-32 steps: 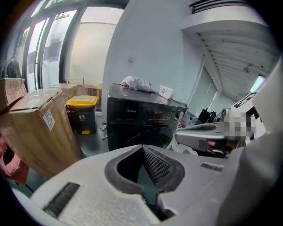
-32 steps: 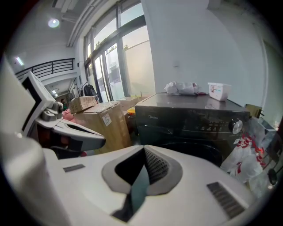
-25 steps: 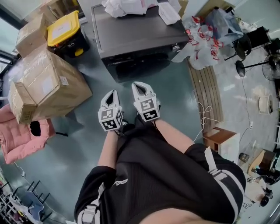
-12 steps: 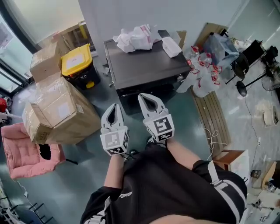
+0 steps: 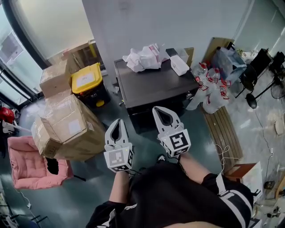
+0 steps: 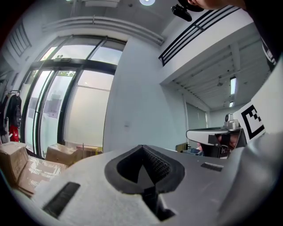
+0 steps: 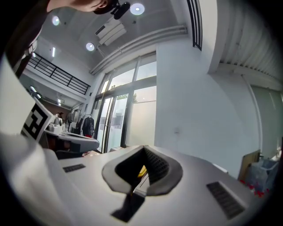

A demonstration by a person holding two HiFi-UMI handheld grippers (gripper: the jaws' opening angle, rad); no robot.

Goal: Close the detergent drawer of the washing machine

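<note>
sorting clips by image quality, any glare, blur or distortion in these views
Head view: sharp and evenly lit, with a faint sheen on the floor and wide-angle bending at the edges. Left gripper view: strong fisheye with dark corners; the windows are washed out. Right gripper view: same fisheye; the ceiling lights flare.

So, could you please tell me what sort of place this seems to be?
Probably a workshop or storage corner of a large commercial building, not a home: taped cardboard boxes sit beside a free-standing washing machine, with tall glazed windows and a mezzanine railing.
</note>
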